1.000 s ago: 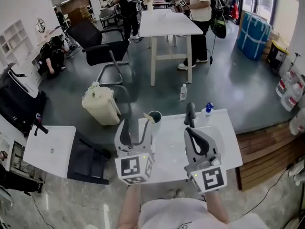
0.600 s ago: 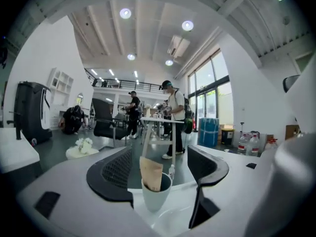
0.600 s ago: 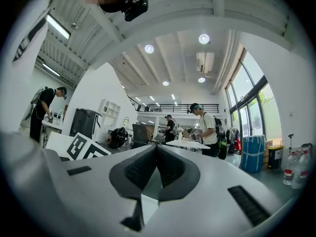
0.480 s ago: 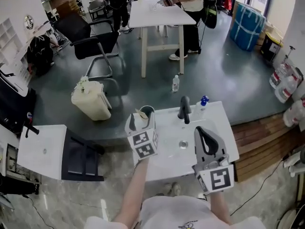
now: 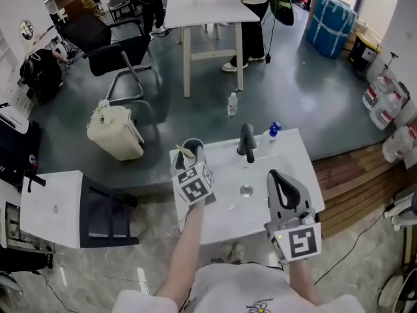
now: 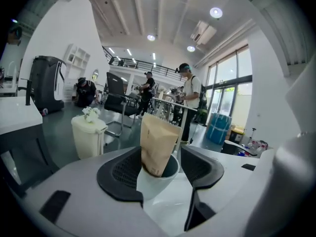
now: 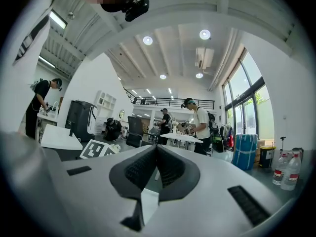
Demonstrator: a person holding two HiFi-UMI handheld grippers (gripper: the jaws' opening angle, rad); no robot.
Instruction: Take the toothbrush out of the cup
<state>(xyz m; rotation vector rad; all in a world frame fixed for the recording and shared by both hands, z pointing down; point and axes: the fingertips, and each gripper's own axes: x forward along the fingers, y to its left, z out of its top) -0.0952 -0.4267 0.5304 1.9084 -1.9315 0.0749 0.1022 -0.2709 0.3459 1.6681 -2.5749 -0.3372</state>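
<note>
A white cup (image 5: 193, 148) stands at the back left corner of the white sink counter (image 5: 290, 155). A tan paper-wrapped toothbrush (image 6: 157, 143) stands upright in the cup (image 6: 154, 177) and sticks out above its rim. My left gripper (image 5: 189, 156) reaches level at the cup. Its jaws have just been closing, with the cup between them. The left gripper (image 6: 159, 158) is still open: a gap shows at the right pad. My right gripper (image 5: 276, 176) hovers shut and empty over the counter's right side, with the pads of the right gripper (image 7: 157, 151) meeting at their tips.
A black faucet (image 5: 245, 142) rises behind the basin drain (image 5: 245, 190), with a blue-capped bottle (image 5: 273, 132) next to it. On the floor to the left stands a cream bin (image 5: 114, 133), and a low white table (image 5: 53, 207) is nearer. People work at a table far behind.
My left gripper has dropped and moved forward from in front of the cup to around it. The right gripper has hardly shifted.
</note>
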